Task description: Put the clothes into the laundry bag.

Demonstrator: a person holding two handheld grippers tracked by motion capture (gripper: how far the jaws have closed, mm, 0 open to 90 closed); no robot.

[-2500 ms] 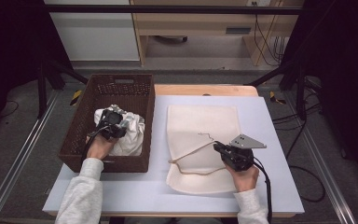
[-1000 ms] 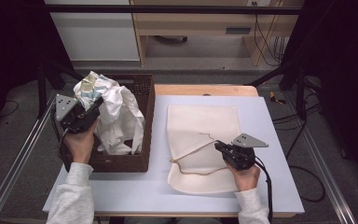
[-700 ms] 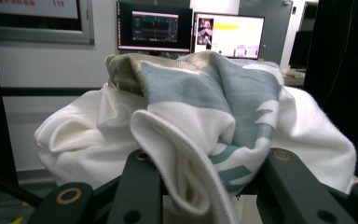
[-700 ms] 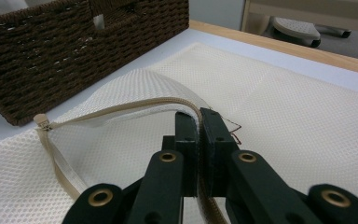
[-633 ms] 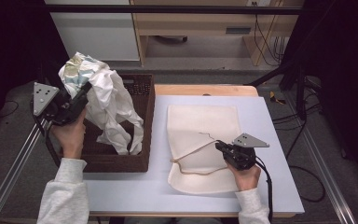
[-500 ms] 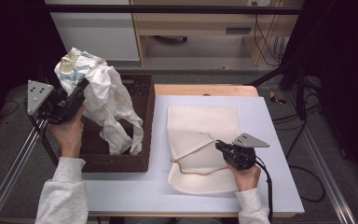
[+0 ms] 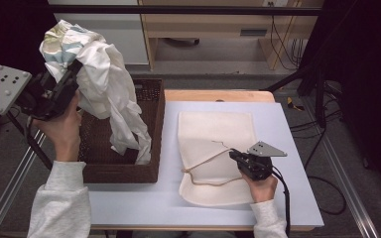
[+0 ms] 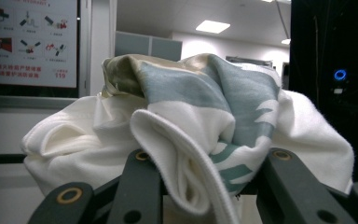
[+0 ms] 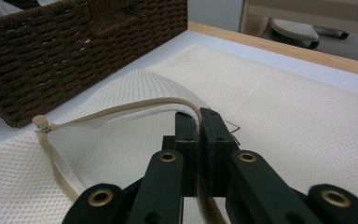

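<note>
My left gripper is shut on a white garment with a grey-green print, lifted high above the brown wicker basket; its tail hangs down into the basket. In the left gripper view the bunched garment sits between the jaws. My right gripper is shut on the zippered edge of a cream mesh laundry bag that lies flat on the white table. In the right gripper view my right gripper pinches the zipper edge, lifting the bag's mouth slightly open.
The basket stands at the table's left, close beside the bag. A wooden strip runs along the table's far edge. Metal frame rails flank the table, and cables lie on the floor at right.
My left gripper lifted the garment out of the basket and carried it up and leftward. The right gripper stayed put on the bag's edge.
</note>
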